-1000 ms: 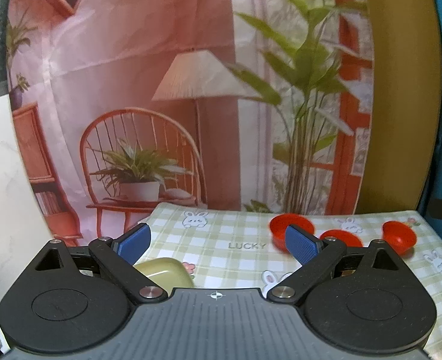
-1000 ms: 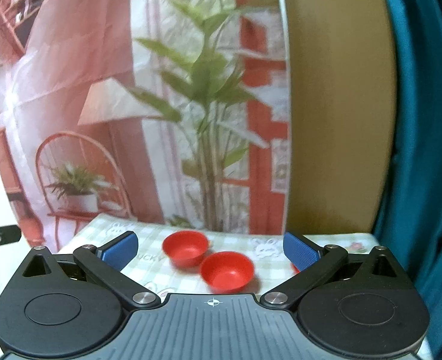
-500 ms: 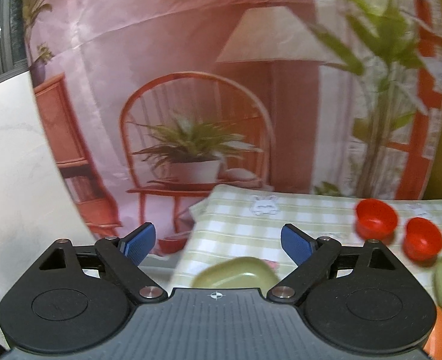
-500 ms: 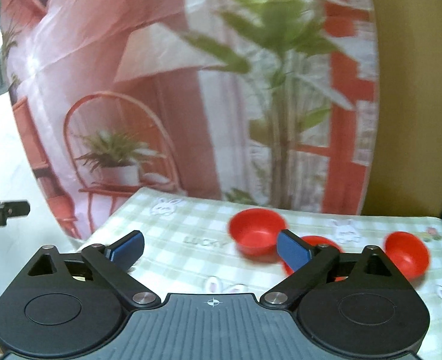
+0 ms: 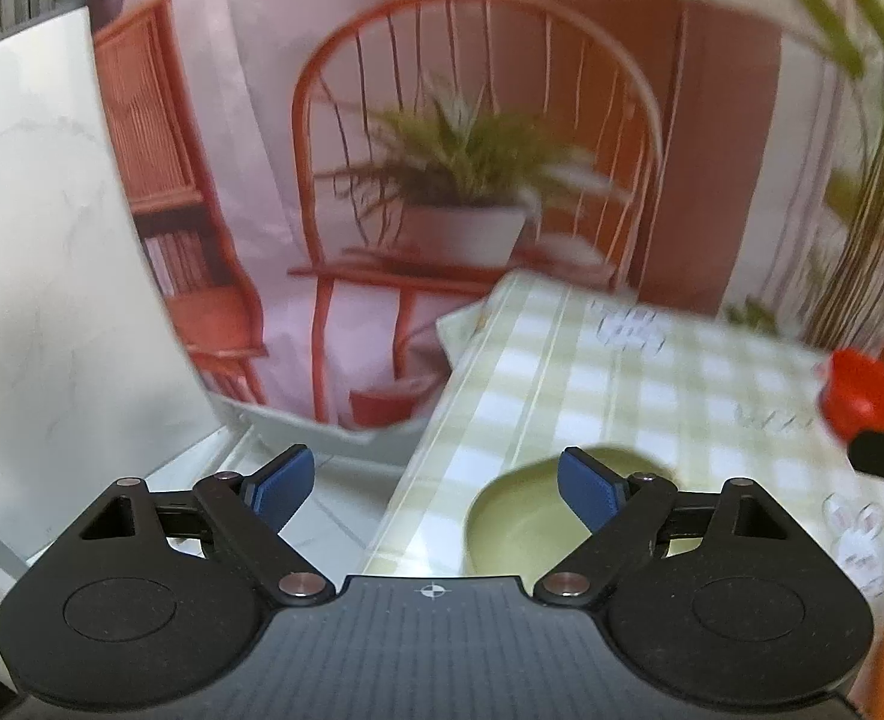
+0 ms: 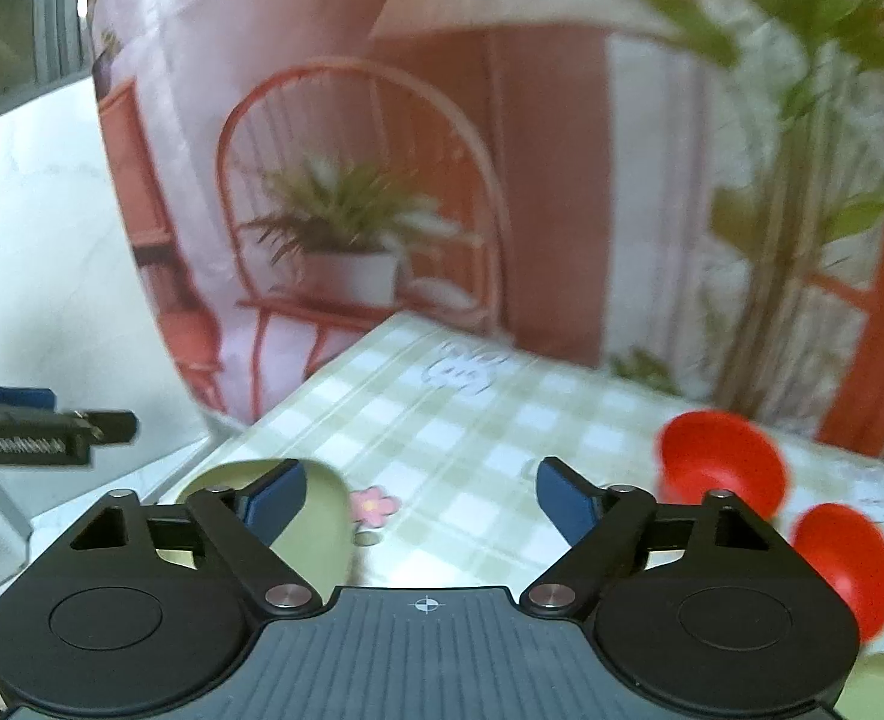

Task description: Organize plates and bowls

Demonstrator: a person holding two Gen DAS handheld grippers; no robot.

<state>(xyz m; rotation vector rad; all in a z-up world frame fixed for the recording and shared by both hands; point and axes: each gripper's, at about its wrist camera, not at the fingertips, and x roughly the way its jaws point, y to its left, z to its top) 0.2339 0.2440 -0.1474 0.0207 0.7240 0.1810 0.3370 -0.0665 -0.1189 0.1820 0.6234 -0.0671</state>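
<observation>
Both grippers, left (image 5: 439, 483) & right (image 6: 421, 495), spread wide, empty. One pale green plate (image 5: 520, 525) sat near the checked tablecloth's (image 6: 442, 420) left edge; two red plastic bowls (image 6: 721, 465) further right.

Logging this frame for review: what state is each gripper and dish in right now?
left gripper: open, holding nothing.
right gripper: open, holding nothing.
green plate: flat on the tablecloth, near its left edge, ungrasped.
far red bowl: upright, on the cloth.
near red bowl: upright, beside it.
</observation>
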